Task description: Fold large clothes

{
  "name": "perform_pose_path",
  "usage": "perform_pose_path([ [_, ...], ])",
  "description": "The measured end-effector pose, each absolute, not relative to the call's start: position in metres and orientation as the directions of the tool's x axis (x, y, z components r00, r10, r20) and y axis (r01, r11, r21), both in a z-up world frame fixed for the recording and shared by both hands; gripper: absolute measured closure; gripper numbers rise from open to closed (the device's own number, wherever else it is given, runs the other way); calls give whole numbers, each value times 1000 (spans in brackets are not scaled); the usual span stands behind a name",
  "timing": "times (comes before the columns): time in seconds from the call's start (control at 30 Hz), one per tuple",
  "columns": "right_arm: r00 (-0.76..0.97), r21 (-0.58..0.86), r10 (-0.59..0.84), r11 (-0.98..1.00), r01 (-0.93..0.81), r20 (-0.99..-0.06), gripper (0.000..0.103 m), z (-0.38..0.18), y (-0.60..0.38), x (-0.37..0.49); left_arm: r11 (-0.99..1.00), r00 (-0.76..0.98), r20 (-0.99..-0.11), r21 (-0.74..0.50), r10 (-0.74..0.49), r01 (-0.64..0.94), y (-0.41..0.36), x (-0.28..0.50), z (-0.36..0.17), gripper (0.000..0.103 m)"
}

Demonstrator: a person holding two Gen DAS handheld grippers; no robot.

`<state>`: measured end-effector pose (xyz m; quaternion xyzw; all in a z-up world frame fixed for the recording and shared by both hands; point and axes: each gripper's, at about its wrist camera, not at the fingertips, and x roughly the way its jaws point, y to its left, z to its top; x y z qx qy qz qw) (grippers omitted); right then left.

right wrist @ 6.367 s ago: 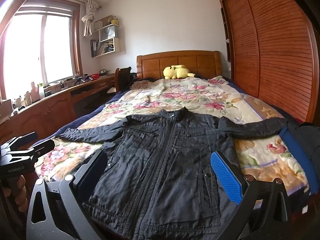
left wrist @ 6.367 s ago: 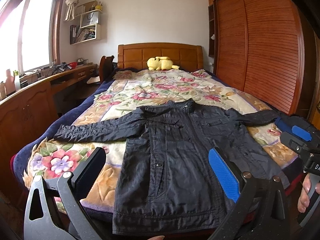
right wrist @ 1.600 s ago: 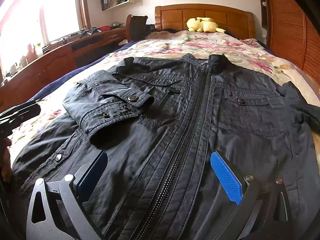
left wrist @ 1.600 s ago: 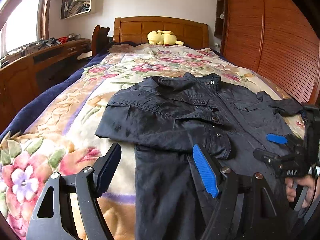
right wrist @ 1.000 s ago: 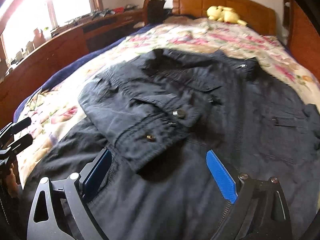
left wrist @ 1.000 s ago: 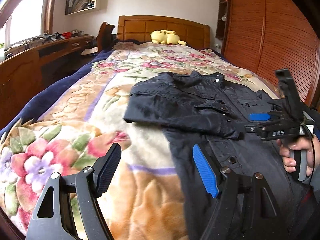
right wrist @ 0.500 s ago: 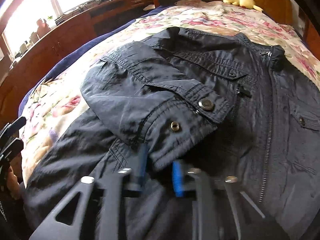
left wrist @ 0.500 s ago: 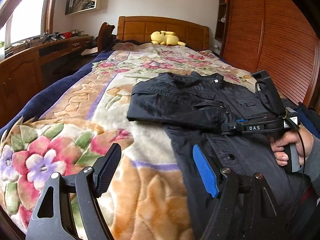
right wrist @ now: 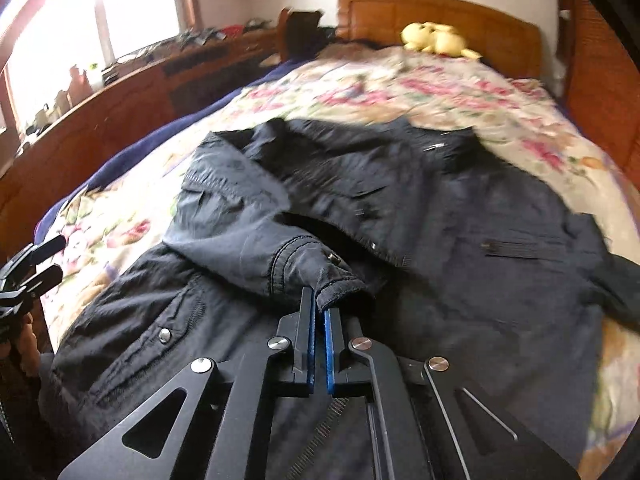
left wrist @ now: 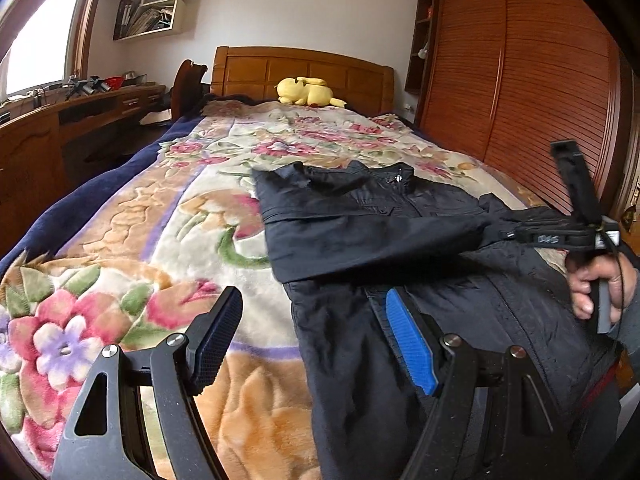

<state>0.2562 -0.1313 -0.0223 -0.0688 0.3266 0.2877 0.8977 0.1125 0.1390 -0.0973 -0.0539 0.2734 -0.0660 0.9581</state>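
Your jacket (left wrist: 400, 248) lies front-up on the bed (left wrist: 168, 216), its long axis running down the mattress: collar (left wrist: 394, 174) toward the headboard (left wrist: 304, 70), hem toward you at the foot. It sits on the bed's right half, with floral blanket (left wrist: 120, 280) bare to its left. One sleeve (left wrist: 360, 240) is folded across the chest, so its axis runs crosswise, cuff (right wrist: 338, 280) pointing toward the wardrobe (left wrist: 520, 92) side.

Your right tongs (right wrist: 318, 312) are pressed together on that cuff, pinching its edge between the blue pads. Your left tongs (left wrist: 310, 340) are spread wide and hold nothing; they hover low over the foot of the bed, one finger above the blanket, the blue-padded finger above the jacket's lower front.

The left view gives you what the right one cannot: the right tongs from the side (left wrist: 560, 236), stretched level over the jacket with your right hand (left wrist: 600, 284) on the grip, and the sleeve reaching toward them. It also shows the wardrobe and the yellow plush (left wrist: 306, 92) at the headboard.

The right view alone shows the pinch itself, the cuff's snap, the chest pocket flap, and the other sleeve (right wrist: 608, 280) bunched at the jacket's right edge. It is blurred farther up the bed. At its left edge you can see your left tongs (right wrist: 32, 272) and the wooden bench (right wrist: 120, 92) under the window.
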Motion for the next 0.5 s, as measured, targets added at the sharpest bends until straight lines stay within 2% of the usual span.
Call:
perform_pose_path([
  [0.2,710,22,392,883,-470,-584,100,-16,-179,223,985,845,-510,-141,-160,101,137,111,-96,28],
  [0.5,796,-7,259,950,-313,-548,100,-13,-200,195,983,848,-502,-145,-169,110,133,111,-94,28],
])
